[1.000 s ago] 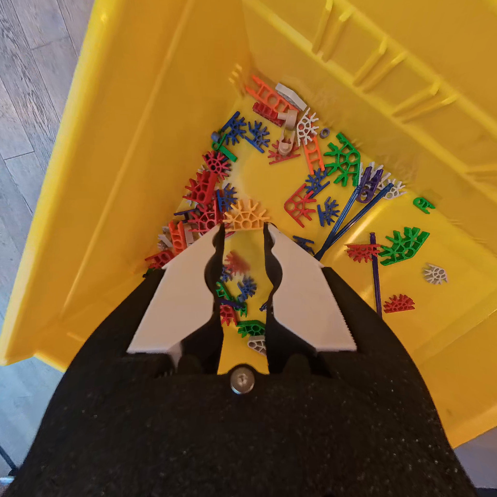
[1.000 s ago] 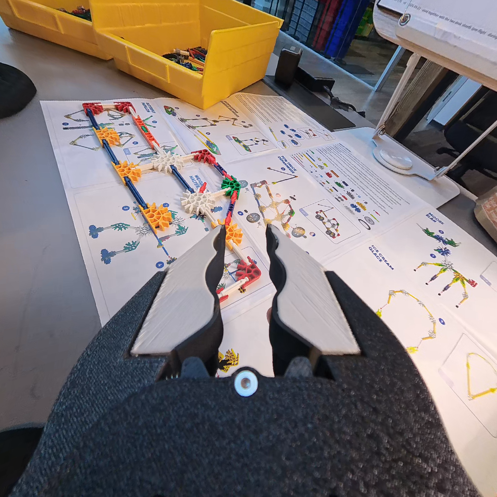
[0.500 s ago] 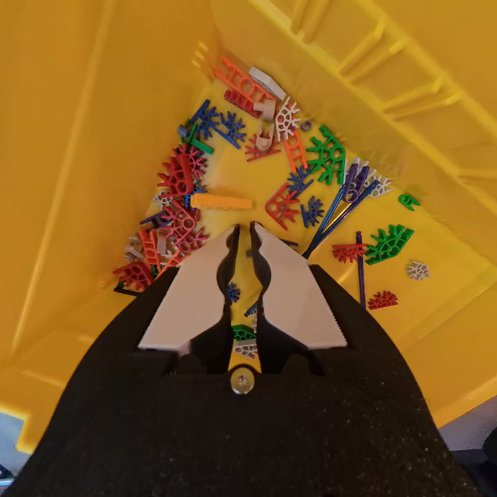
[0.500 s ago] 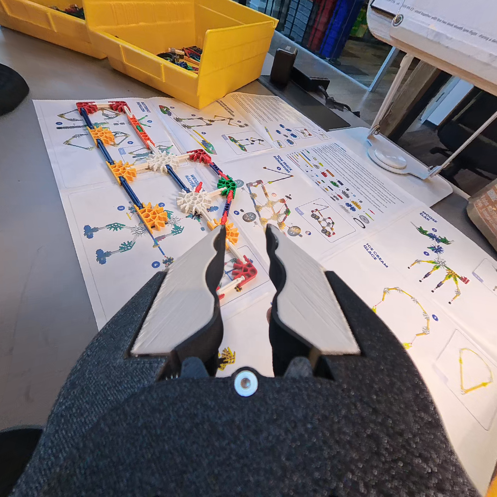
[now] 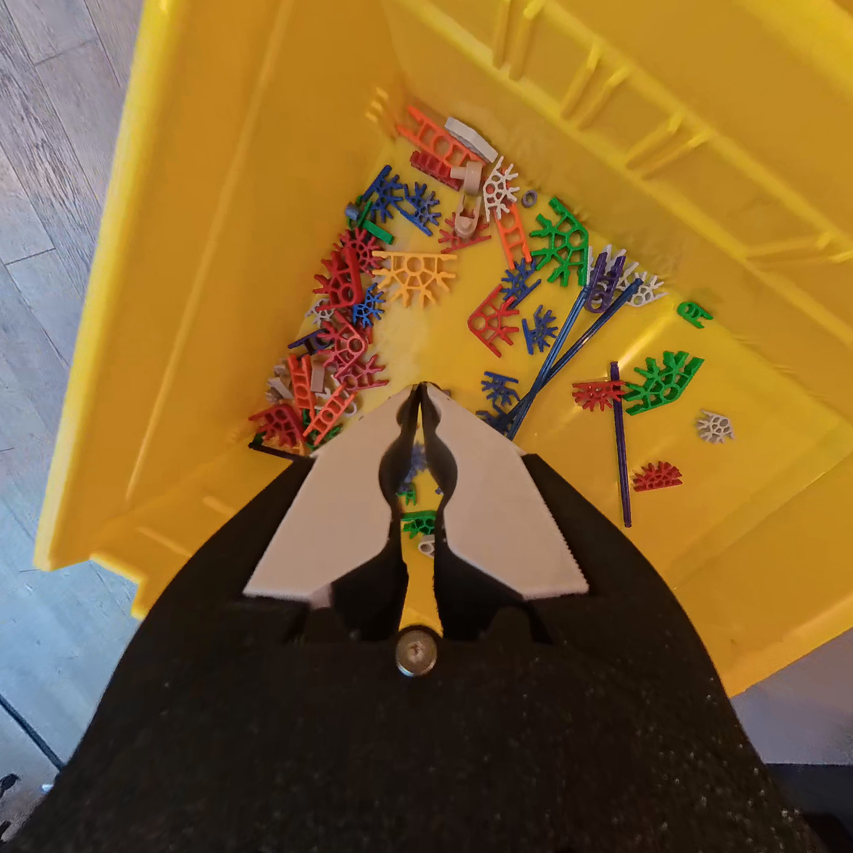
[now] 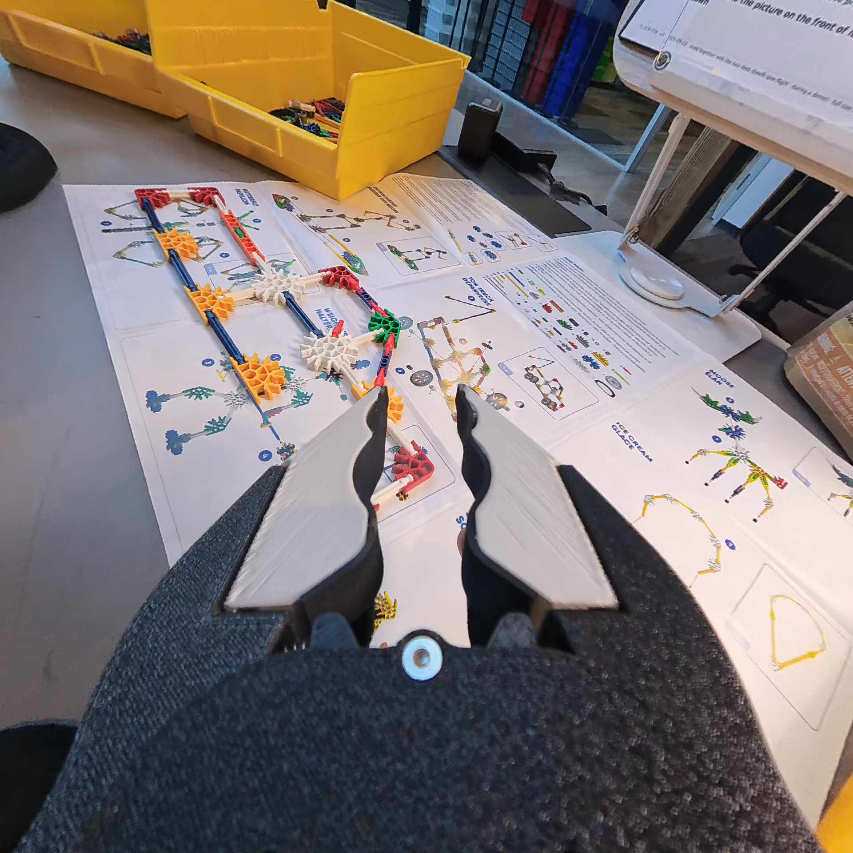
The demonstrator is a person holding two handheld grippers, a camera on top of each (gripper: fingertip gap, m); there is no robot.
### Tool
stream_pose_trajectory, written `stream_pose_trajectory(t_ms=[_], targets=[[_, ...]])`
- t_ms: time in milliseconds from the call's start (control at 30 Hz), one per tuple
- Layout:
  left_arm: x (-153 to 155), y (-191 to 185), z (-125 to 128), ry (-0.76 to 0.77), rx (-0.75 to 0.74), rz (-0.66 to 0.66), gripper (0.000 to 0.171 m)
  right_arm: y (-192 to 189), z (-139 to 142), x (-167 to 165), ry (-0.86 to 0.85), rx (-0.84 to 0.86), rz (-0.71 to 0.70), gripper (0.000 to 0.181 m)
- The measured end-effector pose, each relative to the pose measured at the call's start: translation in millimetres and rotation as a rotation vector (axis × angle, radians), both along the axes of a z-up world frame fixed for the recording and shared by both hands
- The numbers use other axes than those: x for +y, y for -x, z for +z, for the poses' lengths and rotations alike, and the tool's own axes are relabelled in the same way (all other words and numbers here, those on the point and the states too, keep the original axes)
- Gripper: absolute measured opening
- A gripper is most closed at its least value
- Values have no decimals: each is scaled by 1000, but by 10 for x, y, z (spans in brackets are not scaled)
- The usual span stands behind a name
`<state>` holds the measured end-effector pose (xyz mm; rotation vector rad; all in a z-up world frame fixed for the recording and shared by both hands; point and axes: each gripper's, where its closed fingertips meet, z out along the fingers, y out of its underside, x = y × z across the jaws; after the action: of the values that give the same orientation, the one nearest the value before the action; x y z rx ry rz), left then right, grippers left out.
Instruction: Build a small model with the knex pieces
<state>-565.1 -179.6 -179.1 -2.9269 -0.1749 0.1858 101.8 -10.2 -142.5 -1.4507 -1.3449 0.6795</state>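
The left tool [image 5: 421, 390] hung closed and empty above the yellow bin [image 5: 194, 277]; the right tool [image 6: 421, 397] stood apart over the toy frame [image 6: 277, 318].

left tongs [image 5: 419, 388] pinched together at the tips, pointing down; right tongs [image 6: 421, 398] parted, angled forward.

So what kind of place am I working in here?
Probably an office or lab workbench set up for toy building: yellow bins of plastic connectors, an instruction sheet under a part-built frame, shelving behind.
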Motion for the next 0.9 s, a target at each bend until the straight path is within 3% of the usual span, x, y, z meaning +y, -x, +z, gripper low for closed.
stream_pose_trajectory(t_ms=[233,633,767,900], targets=[[0,-115,197,-62,-6,-21,0,7,22,-39,-11,-1,13,29],[199,-407,415,-216,-160,-35,0,18,17,-57,-13,-5,16,29],[197,-251,326,-195,-76,4,0,25,3,-62,-10,-8,19,29],[284,-118,74,-189,-58,92,24,41,-26,-72,-6,-19,21,29]])
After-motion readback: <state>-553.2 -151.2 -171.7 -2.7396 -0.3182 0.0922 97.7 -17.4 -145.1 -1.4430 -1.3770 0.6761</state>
